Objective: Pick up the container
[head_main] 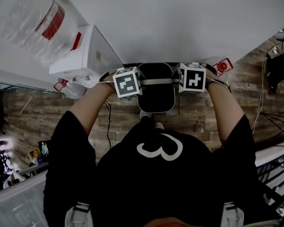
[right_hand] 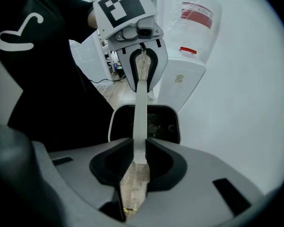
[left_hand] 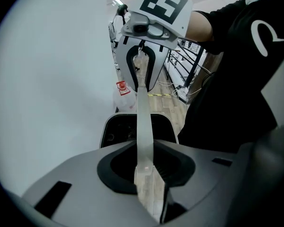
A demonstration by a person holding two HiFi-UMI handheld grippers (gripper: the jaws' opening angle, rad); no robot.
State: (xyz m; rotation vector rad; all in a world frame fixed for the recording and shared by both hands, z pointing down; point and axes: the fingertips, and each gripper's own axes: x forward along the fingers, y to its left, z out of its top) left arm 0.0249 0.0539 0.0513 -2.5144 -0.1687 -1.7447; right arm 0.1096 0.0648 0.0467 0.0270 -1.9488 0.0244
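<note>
Office-like workroom with water dispenser (head_main: 87,51) and cables (head_main: 108,126).

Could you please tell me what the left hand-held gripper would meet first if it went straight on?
The left hand-held gripper is clamped on the handle; beyond it, probably the dark inside of the container, though depth is unclear.

Black short-sleeved T-shirt (head_main: 132,188), white looped emblem (head_main: 160,148)

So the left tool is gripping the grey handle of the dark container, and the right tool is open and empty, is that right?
Not quite. The right tool is not open and empty: the right gripper view shows its jaws closed on the grey handle as well. The rest holds: the left tool grips that handle of the dark container.
</note>
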